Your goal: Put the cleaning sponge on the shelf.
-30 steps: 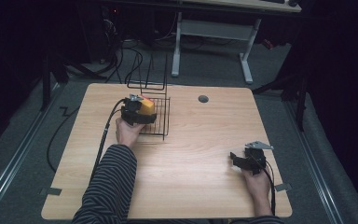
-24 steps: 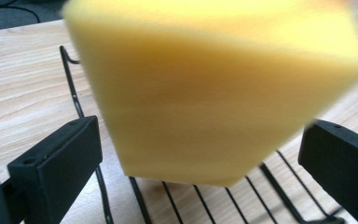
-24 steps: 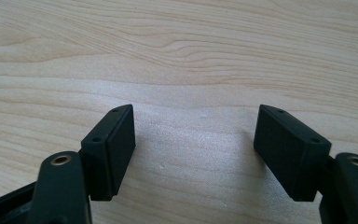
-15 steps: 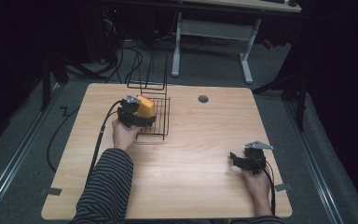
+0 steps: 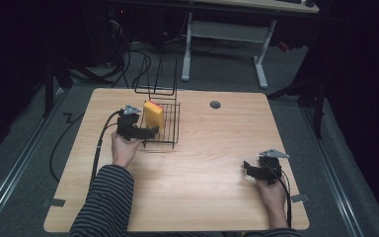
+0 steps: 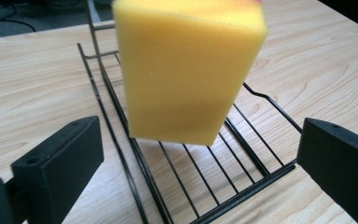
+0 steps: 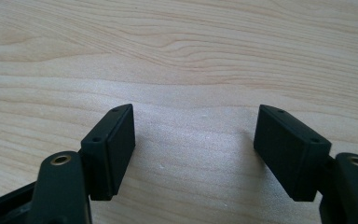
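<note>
Sponge [image 6: 186,70] standing upright in the wire rack [image 6: 242,186], already let go. Left gripper [image 6: 191,158] spread wide just in front of rack; right gripper [image 7: 196,154] open, well away. Probably backing out next.

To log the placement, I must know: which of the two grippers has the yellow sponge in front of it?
The left gripper, open at the black wire rack holding the yellow foam sponge; the right gripper faces bare wood.

One yellow sponge [image 6: 186,70], one black wire rack [image 5: 165,126], one wooden table [image 5: 217,163], two grippers
</note>
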